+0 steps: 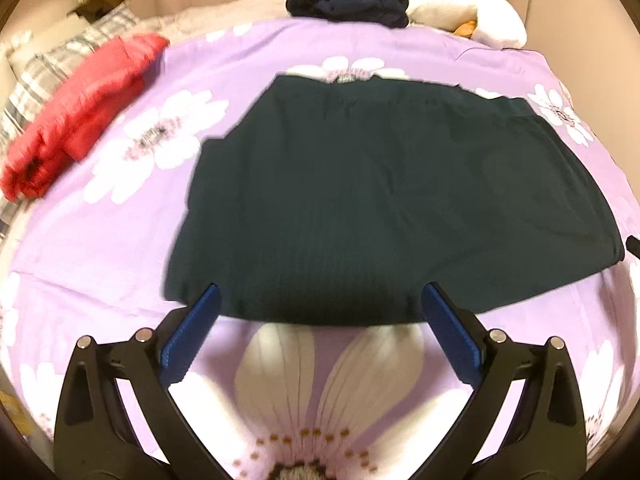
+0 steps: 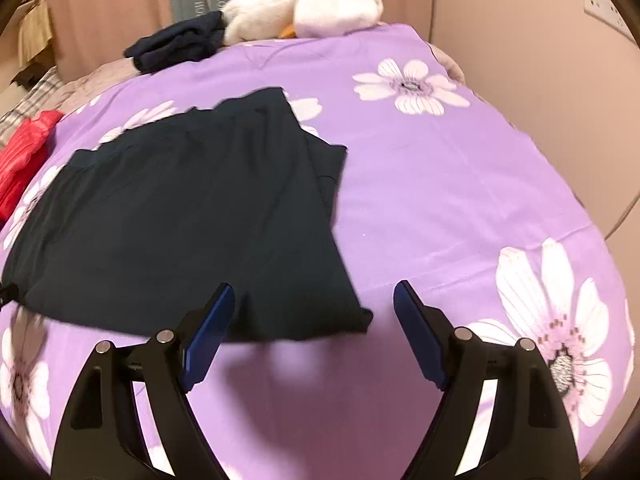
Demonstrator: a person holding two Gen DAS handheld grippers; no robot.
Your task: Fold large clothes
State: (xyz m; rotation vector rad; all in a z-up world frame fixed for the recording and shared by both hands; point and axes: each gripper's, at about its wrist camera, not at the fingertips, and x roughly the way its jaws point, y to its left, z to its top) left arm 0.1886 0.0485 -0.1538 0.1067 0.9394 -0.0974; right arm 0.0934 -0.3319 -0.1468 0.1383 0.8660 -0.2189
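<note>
The left gripper (image 1: 320,300) gapes wide and empty over the near hem of the dark folded garment (image 1: 384,200), flat on the purple floral bedspread (image 1: 120,248); a red jacket (image 1: 80,112) lies far left. The right gripper (image 2: 314,300) gapes equally, holding nothing, at the garment's (image 2: 180,216) near right corner.
</note>
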